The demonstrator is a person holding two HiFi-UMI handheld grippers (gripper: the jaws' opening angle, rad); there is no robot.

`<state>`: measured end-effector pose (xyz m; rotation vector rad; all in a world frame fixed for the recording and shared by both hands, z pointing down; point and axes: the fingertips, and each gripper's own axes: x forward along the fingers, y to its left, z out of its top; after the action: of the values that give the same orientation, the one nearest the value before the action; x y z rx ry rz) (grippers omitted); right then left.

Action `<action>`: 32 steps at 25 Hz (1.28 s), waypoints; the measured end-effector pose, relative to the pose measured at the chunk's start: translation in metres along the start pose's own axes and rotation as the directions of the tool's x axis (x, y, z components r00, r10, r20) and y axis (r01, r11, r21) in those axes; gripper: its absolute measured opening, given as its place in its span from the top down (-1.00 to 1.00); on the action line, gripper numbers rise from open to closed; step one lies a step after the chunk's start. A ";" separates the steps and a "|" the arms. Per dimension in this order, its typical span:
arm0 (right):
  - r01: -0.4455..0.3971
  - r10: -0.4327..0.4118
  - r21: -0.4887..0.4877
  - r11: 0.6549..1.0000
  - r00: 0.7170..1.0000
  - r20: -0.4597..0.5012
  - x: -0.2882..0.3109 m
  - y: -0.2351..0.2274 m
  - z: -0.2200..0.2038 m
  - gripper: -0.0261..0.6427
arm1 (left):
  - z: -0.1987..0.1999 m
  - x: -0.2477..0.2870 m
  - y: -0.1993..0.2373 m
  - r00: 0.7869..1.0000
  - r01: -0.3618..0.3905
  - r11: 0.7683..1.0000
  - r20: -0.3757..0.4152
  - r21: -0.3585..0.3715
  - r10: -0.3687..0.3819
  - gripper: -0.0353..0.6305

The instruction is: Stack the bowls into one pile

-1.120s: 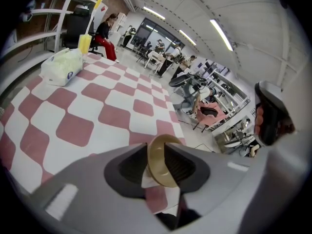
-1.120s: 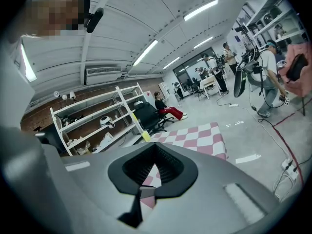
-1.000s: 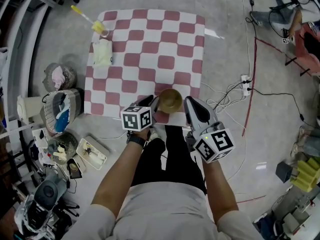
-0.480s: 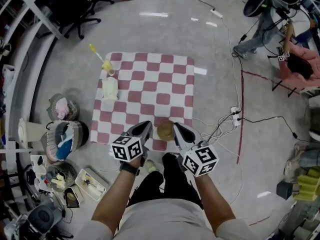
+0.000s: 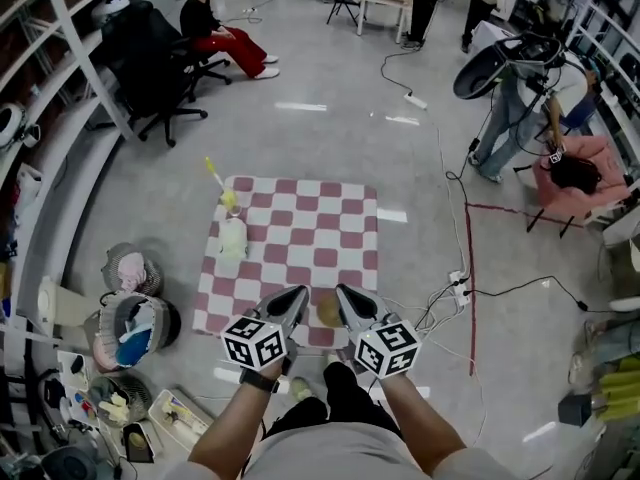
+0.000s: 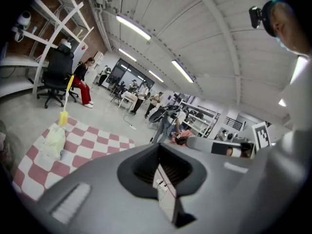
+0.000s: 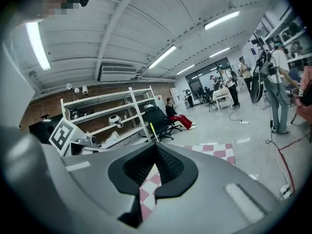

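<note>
Head view: the view has been pulled back since a second ago. The bowls (image 5: 328, 311), seemingly one pile, are left on the checked cloth (image 5: 300, 230) between left gripper (image 5: 293, 298) and right gripper (image 5: 347, 298) — stacking is judged done.
Left gripper view: jaws are drawn together, nothing held.
Right gripper view: likewise closed, empty.

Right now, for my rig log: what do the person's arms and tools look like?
The left tool and right tool are tapering grey-and-black bodies, each carrying a white cube with black square markers; their inner faces are dark and ribbed. The person wears a dark wristband on the left wrist, a light grey top and black trousers; forearms are unsleeved.
</note>
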<state>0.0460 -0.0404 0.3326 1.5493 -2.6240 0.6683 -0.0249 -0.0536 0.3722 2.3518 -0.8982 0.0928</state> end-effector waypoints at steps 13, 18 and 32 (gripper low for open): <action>-0.009 0.028 -0.134 0.991 0.989 0.142 -0.032 0.059 0.089 0.89 | 0.099 -0.063 -0.083 0.975 0.057 0.980 0.199 0.191 -0.095 0.88; -0.013 0.042 -0.166 0.986 0.984 0.171 -0.037 0.074 0.105 0.89 | 0.115 -0.076 -0.096 0.967 0.055 0.974 0.232 0.220 -0.107 0.88; -0.024 0.063 -0.202 0.979 0.981 0.186 -0.041 0.098 0.110 0.90 | 0.124 -0.094 -0.104 0.956 0.042 0.971 0.272 0.236 -0.108 0.88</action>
<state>0.0061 -0.0065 0.1888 1.5729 -2.7654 0.2582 -0.0503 -0.0090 0.1920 2.6582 -0.9734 -0.1874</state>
